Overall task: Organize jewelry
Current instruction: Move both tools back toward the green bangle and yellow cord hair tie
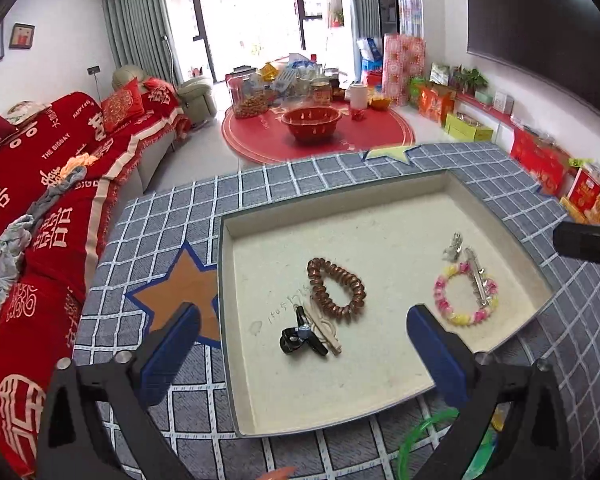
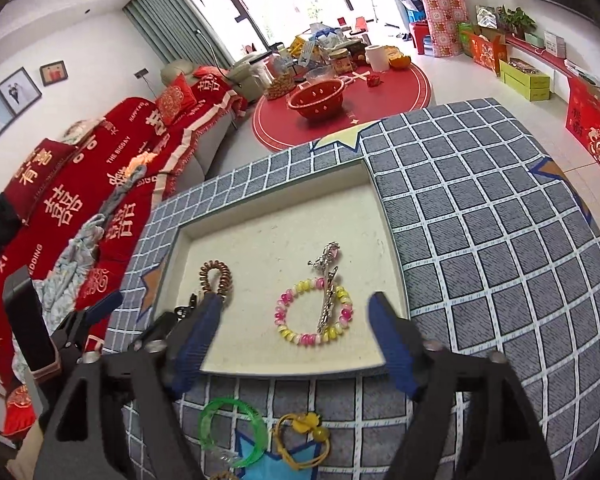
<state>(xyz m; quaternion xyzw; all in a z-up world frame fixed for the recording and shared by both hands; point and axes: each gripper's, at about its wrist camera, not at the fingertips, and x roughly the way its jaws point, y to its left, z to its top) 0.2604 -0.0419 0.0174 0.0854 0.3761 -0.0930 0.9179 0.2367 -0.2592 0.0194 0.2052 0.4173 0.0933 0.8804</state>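
Your right gripper point(image 2: 292, 340) hangs spread and empty above the near rim of the tray point(image 2: 296, 368); your left gripper point(image 1: 300, 340) is likewise released over it. Just outside that rim lie the green bangle point(image 2: 232, 432) and yellow hair tie point(image 2: 304, 440), likely next: descend straight and pinch one band. Inside the tray rest the beaded bracelet point(image 2: 314, 312), silver clip point(image 2: 327, 288) and copper coil tie point(image 2: 216, 276). The tray sits on a checked cloth point(image 2: 480, 248); beyond it, a red sofa point(image 2: 100, 184).
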